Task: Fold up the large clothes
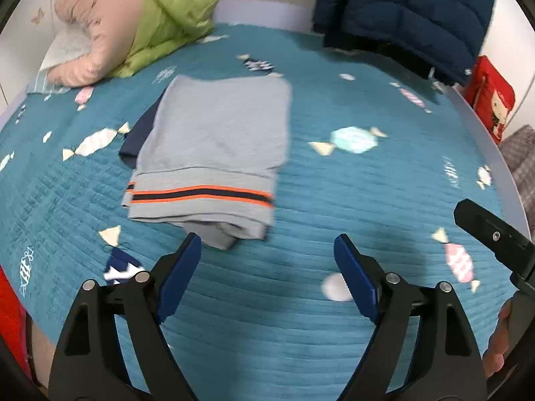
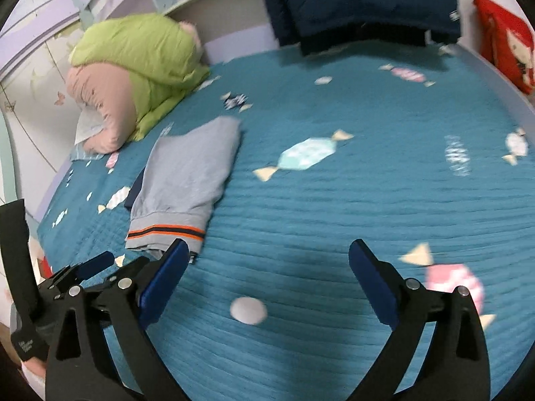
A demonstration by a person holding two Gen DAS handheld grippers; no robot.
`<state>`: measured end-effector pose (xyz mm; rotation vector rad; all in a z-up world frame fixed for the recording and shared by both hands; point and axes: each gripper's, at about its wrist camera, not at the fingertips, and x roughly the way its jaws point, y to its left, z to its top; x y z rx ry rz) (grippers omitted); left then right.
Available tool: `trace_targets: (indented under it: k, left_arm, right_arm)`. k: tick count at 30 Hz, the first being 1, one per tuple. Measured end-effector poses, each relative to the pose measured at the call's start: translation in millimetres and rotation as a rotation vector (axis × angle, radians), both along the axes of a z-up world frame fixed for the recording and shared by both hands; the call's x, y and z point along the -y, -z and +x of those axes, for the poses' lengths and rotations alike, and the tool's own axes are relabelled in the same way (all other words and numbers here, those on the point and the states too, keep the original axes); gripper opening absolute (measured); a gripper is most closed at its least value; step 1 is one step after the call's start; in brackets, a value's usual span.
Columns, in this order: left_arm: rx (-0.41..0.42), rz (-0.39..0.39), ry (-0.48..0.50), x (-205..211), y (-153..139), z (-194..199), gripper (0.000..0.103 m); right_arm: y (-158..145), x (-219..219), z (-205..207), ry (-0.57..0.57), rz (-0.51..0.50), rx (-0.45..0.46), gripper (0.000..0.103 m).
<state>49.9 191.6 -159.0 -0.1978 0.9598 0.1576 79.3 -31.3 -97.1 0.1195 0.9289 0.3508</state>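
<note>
Nearest, the left gripper (image 1: 267, 254) and the right gripper (image 2: 269, 257) (two in all, black frames with ribbed blue pads) hang with jaws spread wide and nothing between them above a teal quilted bedspread (image 1: 301, 334) printed with candy shapes. Just beyond lies one folded grey garment (image 1: 217, 140), a soft rectangle with an orange-and-navy striped hem. Farthest are one green-and-pink puffy bundle (image 1: 160, 10) and one dark blue quilted jacket (image 1: 408, 10).
</note>
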Motion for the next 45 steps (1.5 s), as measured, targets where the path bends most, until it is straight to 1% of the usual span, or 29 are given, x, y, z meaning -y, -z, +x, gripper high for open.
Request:
trace_targets:
  k: [5,8,10,12,15,18,20,22,27,30,33,36,38,43,45]
  left_arm:
    - [0.05,-0.01,0.038,50,-27,-8,0.086]
    - [0.079,0.019,0.058,76,-44,-12,0.087]
    - [0.104,0.041,0.067,90,-55,-14,0.087]
    - [0.131,0.041,0.067,101,-66,-17,0.087]
    - [0.147,-0.007,0.073,107,-74,-19,0.087]
    - [0.166,0.032,0.068,117,-81,-22,0.087]
    - [0.158,0.023,0.091,123,-83,-23,0.087]
    - [0.151,0.03,0.093,128,-85,-25,0.087]
    - [0.158,0.037,0.109,136,-88,-30,0.087]
    - [0.165,0.079,0.111,142,-90,-32,0.087]
    - [0.172,0.073,0.106,141,-91,-32,0.088]
    - [0.175,0.074,0.094,138,-92,-32,0.088]
    - [0.182,0.07,0.094,137,-93,-32,0.088]
    - [0.185,0.087,0.089,137,-95,-31,0.088]
    - [0.189,0.088,0.089,138,-96,-31,0.088]
  right_arm:
    - [-29,37,-14,0.056,-0.051,0.078,0.093]
    - [-41,58,-19,0.088,-0.021,0.123,0.094]
    - [-46,69,-20,0.112,-0.025,0.14,0.094]
    - [-51,76,-23,0.127,-0.024,0.16,0.094]
    - [-59,85,-27,0.134,-0.017,0.178,0.094]
    - [-63,86,-30,0.129,-0.029,0.179,0.094]
    - [-64,87,-33,0.131,-0.036,0.176,0.094]
    - [-64,87,-36,0.138,-0.056,0.176,0.094]
    - [-64,92,-42,0.156,-0.05,0.173,0.094]
    - [-66,95,-45,0.177,-0.077,0.192,0.094]
    - [-69,100,-49,0.195,-0.088,0.218,0.094]
    - [-68,104,-49,0.208,-0.105,0.221,0.094]
    - [-68,105,-51,0.202,-0.104,0.222,0.094]
    - [-67,103,-55,0.172,-0.114,0.222,0.094]
    - [-67,103,-55,0.164,-0.104,0.218,0.094]
